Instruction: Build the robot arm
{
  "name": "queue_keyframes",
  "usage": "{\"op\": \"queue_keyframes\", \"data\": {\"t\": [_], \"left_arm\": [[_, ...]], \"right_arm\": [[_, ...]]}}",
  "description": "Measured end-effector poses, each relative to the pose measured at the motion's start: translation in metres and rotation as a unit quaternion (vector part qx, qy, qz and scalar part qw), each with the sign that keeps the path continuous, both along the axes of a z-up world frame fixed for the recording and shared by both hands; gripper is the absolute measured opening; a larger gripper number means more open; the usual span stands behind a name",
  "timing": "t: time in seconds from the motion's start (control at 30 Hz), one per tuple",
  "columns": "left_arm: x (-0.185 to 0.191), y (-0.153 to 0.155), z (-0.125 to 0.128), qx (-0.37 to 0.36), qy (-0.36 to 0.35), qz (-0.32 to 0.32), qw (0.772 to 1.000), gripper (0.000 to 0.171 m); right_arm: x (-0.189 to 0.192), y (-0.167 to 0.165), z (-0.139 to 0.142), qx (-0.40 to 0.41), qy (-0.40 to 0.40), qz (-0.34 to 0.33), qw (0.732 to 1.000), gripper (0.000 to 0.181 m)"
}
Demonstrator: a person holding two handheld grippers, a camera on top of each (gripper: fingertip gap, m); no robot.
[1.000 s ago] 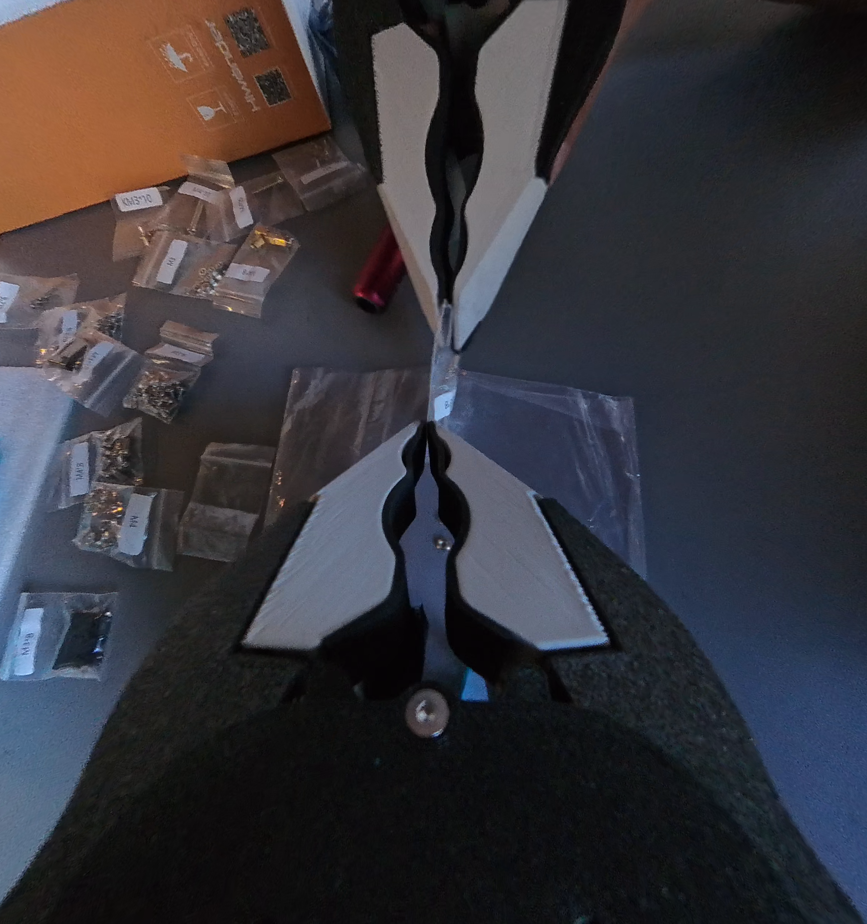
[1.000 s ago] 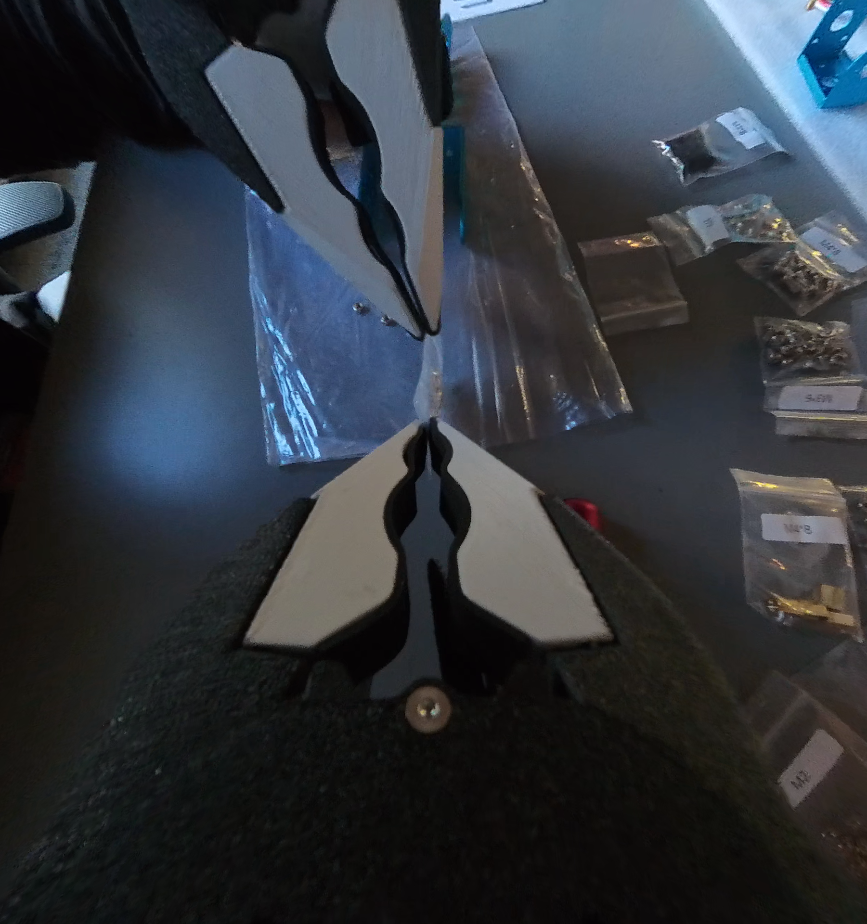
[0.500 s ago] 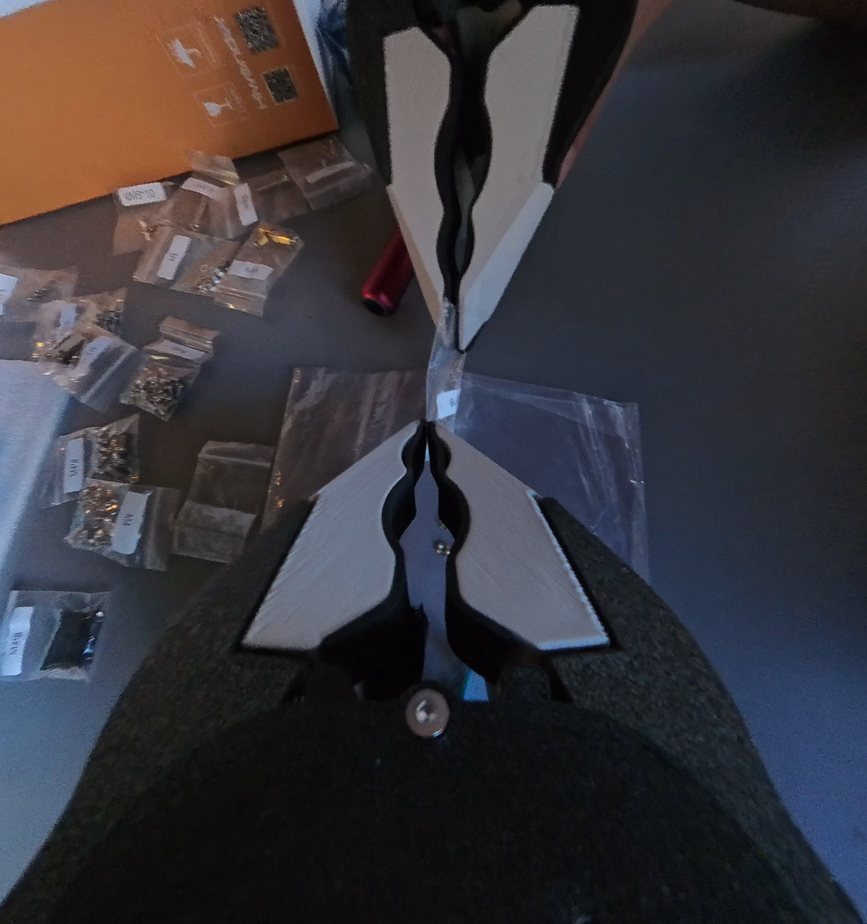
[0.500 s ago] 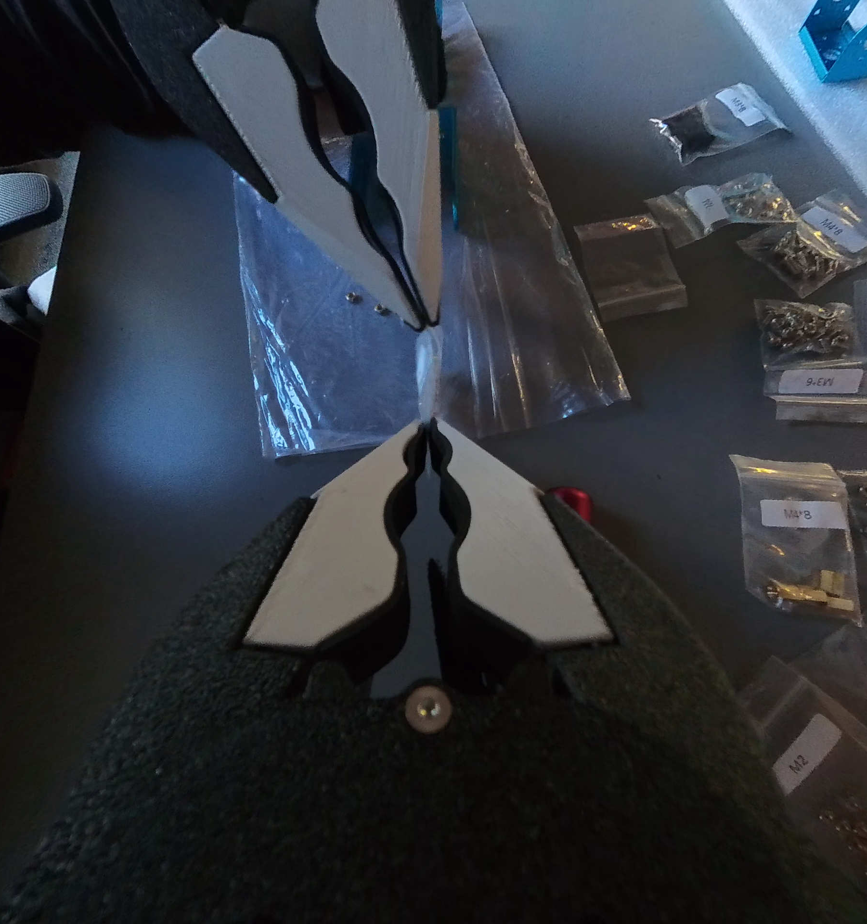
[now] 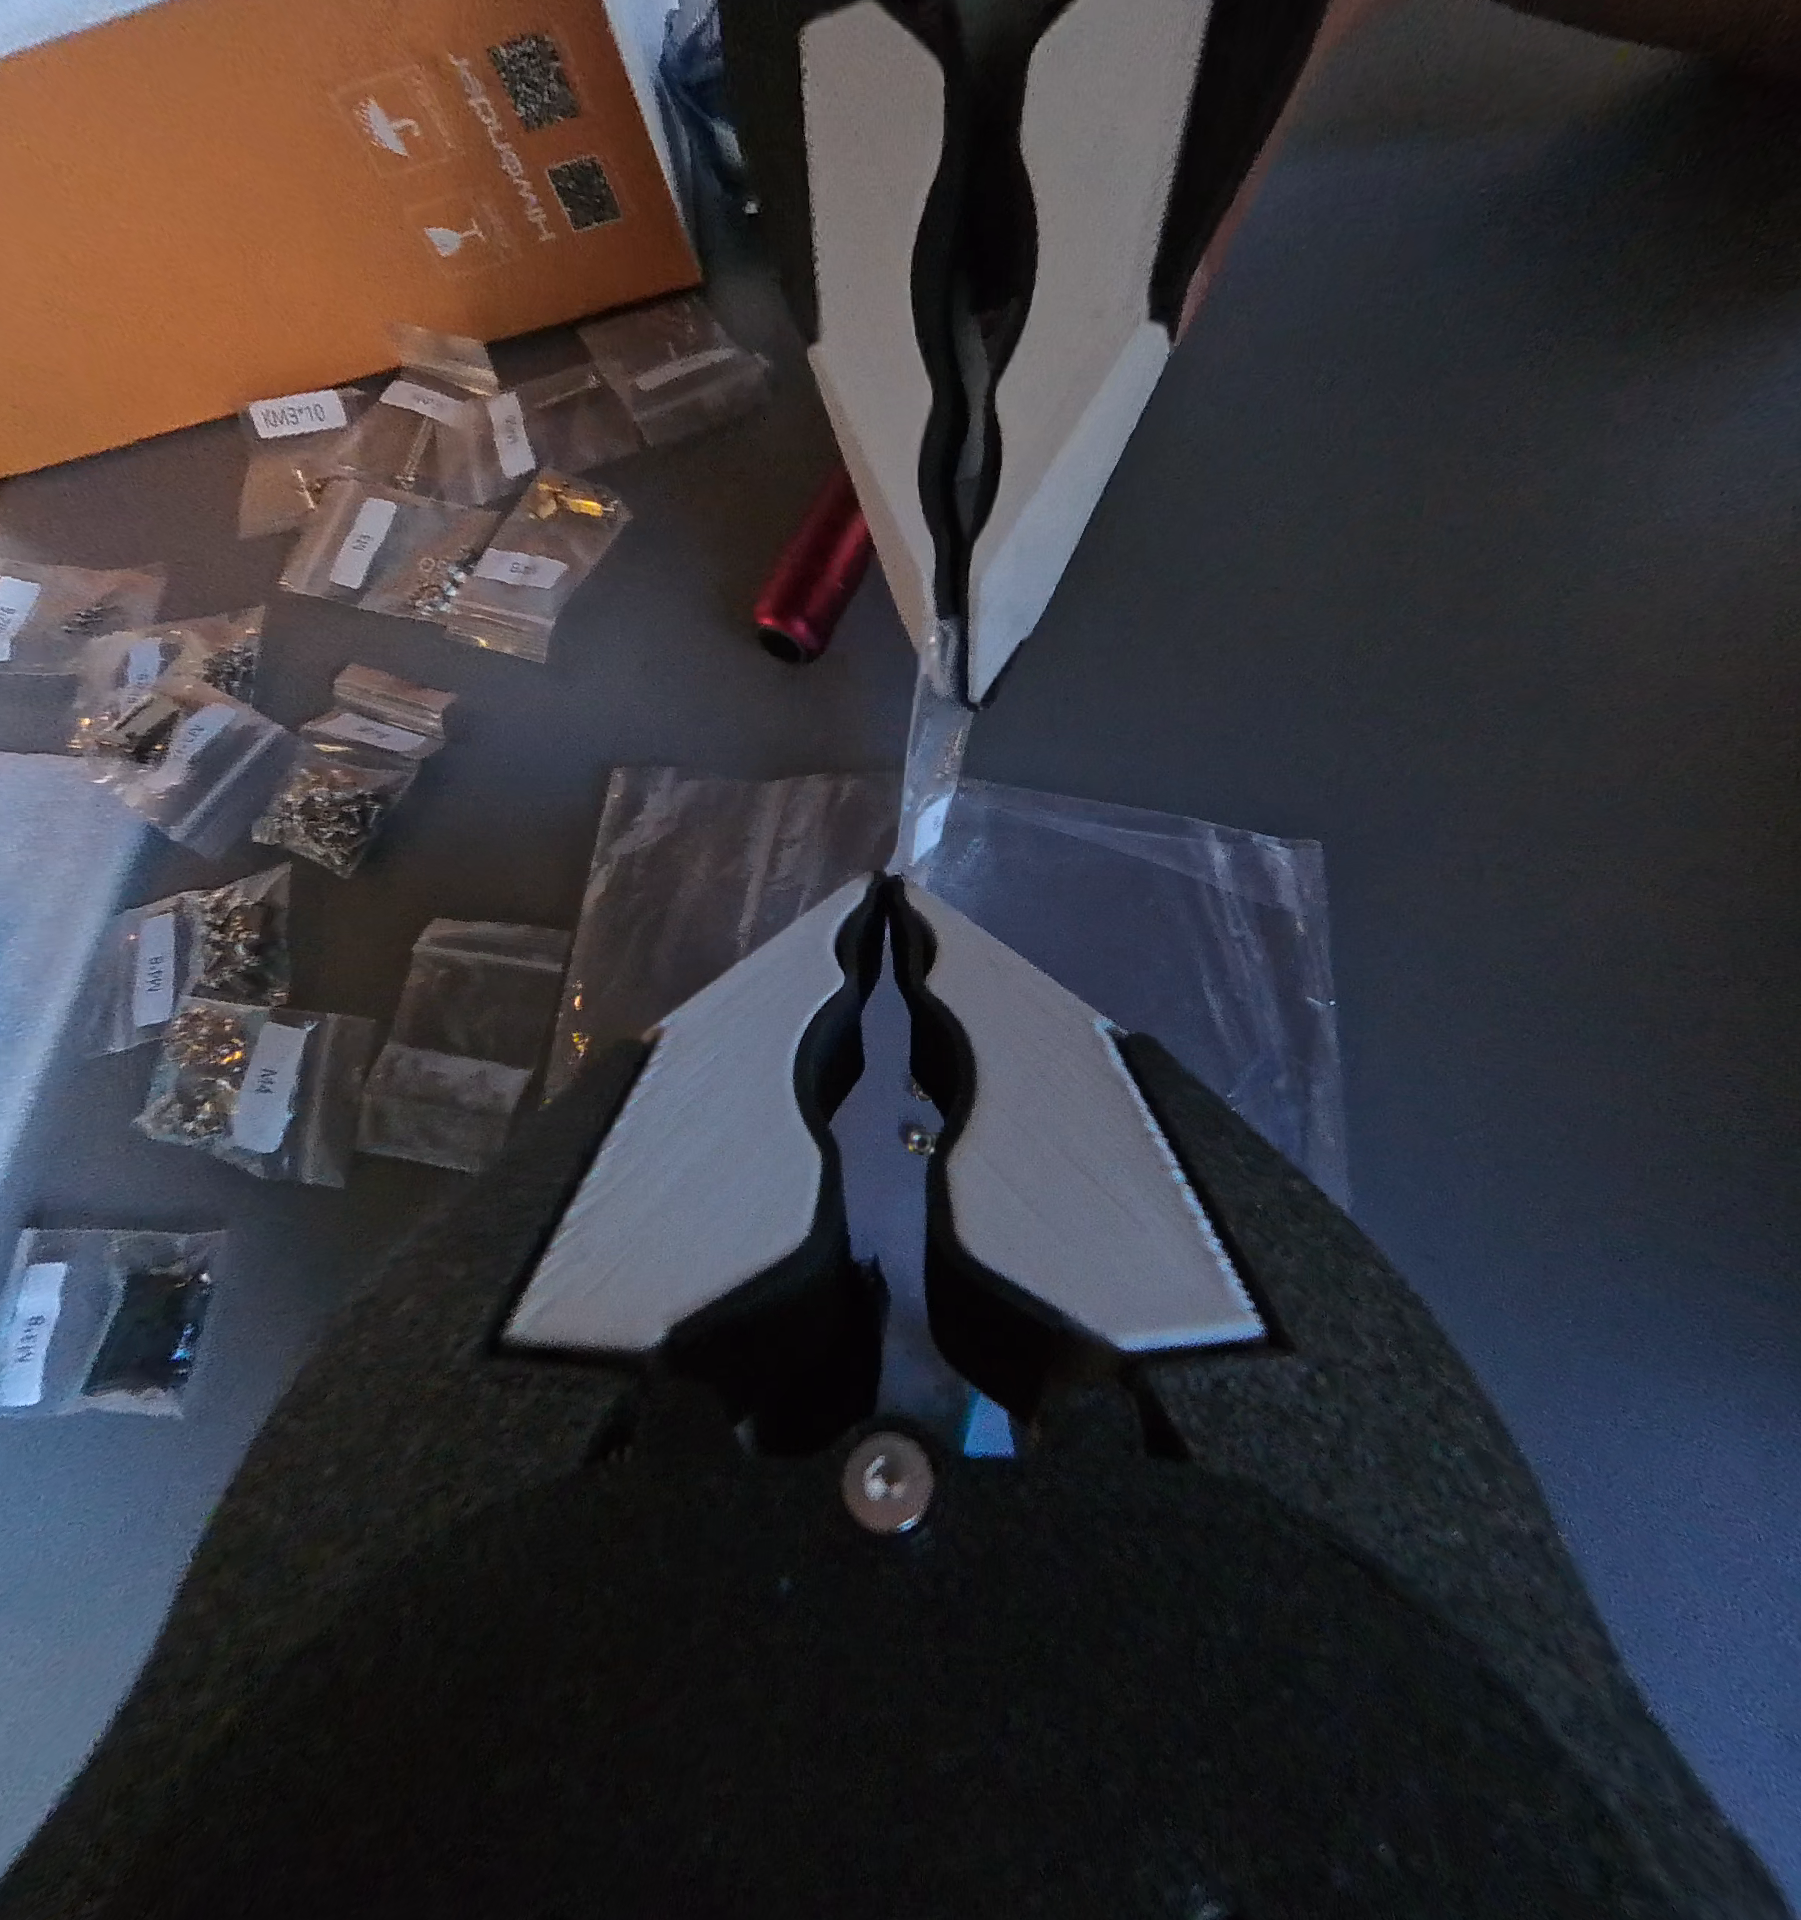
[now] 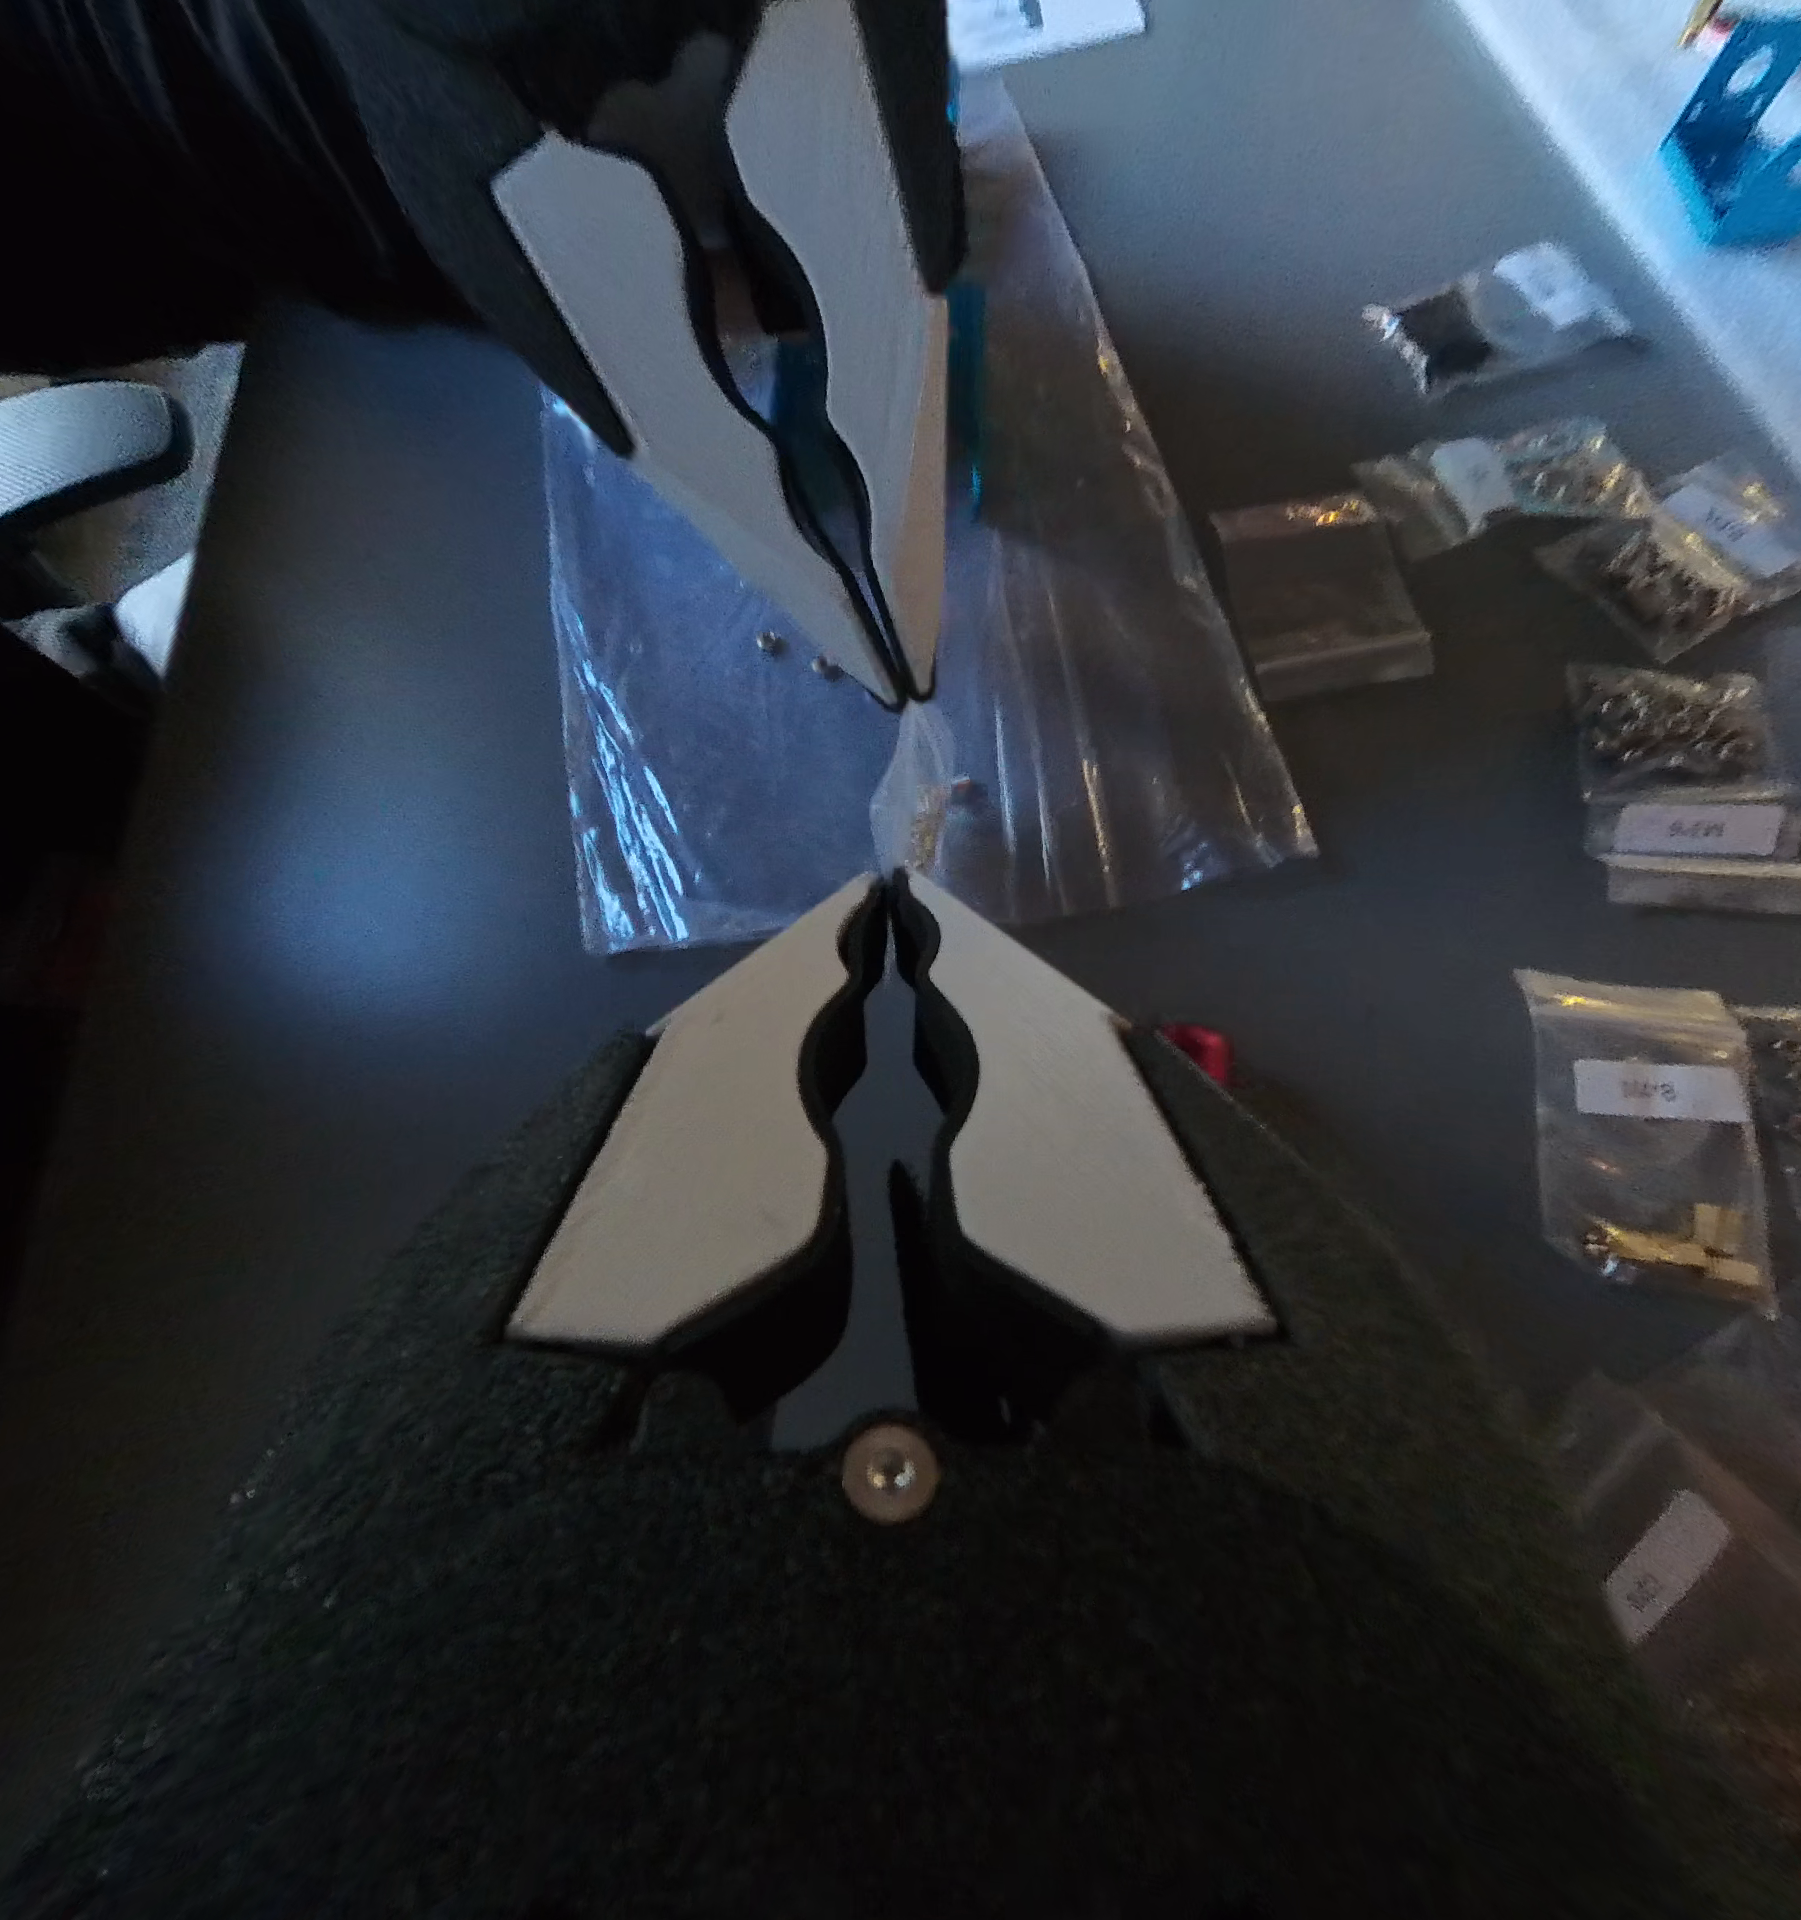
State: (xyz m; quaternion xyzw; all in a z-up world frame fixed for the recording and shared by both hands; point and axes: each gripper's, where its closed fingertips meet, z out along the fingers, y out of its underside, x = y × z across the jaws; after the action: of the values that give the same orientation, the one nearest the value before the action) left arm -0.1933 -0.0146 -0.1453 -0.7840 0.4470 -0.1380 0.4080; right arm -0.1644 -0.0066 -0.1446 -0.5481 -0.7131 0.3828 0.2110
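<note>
My left gripper clamped on small bag, right gripper pinching its other end. Bag stretched between tips, above flat clear bags. Red tube beyond them.

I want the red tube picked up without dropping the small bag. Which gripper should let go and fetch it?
Right, probably. The right gripper and left gripper both pinch the small bag, but the red tube lies just beside the right one, farther from the left.
</note>
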Motion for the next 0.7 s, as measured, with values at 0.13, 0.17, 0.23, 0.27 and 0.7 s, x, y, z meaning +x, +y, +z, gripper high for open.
{"op": "queue_keyframes", "data": {"t": [0.13, 0.17, 0.23, 0.27, 0.7], "left_arm": [[0.0, 0.001, -0.001, 0.0, 0.003, 0.002, 1.0, 0.0], [0.002, 0.001, 0.0, -0.001, -0.001, 0.001, 1.0, 0.0], [-0.001, 0.003, 0.0, 0.009, 0.008, 0.009, 1.0, 0.0], [-0.001, 0.004, 0.001, 0.009, 0.009, 0.009, 1.0, 0.0], [0.003, 0.005, 0.0, 0.003, 0.001, 0.012, 1.0, 0.0]], "right_arm": [[0.0, 0.002, -0.005, -0.008, -0.008, -0.006, 1.0, 0.0], [0.001, 0.004, -0.009, -0.005, -0.021, -0.011, 1.0, 0.0], [-0.002, 0.003, -0.003, -0.003, 0.003, -0.008, 1.0, 0.0], [-0.002, 0.003, -0.001, -0.004, 0.005, -0.009, 1.0, 0.0], [-0.014, 0.004, 0.005, 0.015, 0.045, -0.023, 0.999, 0.0]]}}
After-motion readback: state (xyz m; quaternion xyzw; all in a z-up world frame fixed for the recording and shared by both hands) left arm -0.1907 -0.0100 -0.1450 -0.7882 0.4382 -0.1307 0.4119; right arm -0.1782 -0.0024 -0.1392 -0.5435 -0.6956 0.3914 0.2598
